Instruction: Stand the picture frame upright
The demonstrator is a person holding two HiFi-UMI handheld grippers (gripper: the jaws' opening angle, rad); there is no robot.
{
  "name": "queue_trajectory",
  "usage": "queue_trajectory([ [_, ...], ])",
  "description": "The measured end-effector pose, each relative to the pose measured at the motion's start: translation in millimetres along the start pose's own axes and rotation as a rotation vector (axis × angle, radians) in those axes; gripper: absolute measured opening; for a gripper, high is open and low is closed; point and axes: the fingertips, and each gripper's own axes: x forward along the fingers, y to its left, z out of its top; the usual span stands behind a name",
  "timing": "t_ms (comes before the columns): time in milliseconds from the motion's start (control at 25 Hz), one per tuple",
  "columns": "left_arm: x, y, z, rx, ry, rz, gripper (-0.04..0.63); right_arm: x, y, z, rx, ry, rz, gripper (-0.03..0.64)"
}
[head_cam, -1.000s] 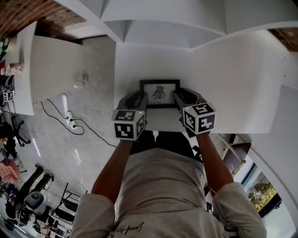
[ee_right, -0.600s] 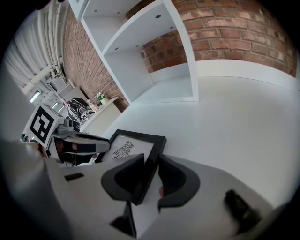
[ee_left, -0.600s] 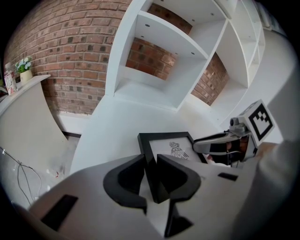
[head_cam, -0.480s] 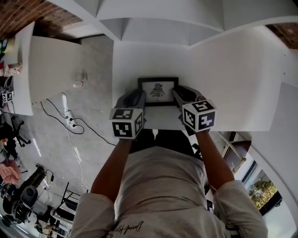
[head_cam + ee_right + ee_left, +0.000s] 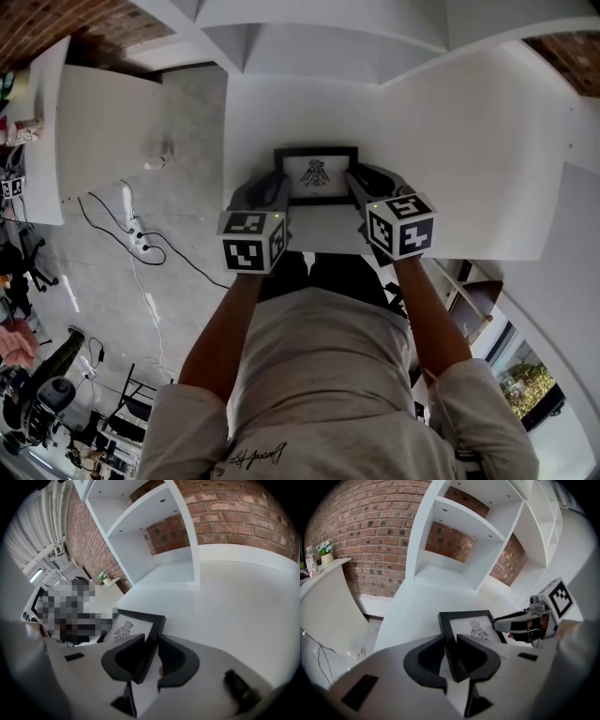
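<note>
Grasp stage: the left gripper [image 5: 452, 652] has just been closing onto the picture frame's [image 5: 316, 175] left rail, and the right gripper [image 5: 151, 657] clamps the right rail. The frame, between them, seemingly lies flat. Next, both should tilt it up evenly.

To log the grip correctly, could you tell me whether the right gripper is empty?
No, the right gripper has the black side rail of the picture frame clamped between its jaws.

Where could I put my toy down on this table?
Free: the wide bare white tabletop right of the black-framed bird picture, and the strip between it and the white shelves. Crowded: the front edge around the frame.
</note>
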Motion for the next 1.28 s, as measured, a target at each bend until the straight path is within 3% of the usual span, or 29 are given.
queue_trajectory([
  [560,-21.2,5.6,13.8,-0.001,-0.071,0.03,0.091,-6.5,15.9,21.6,-0.071,-0.036,0.017,0.103],
  [1280,-49.3,38.2,75.8,0.054,-0.216,0.06,0.089,-1.2,42.8,95.7,-0.164,-0.178,0.011,0.103],
])
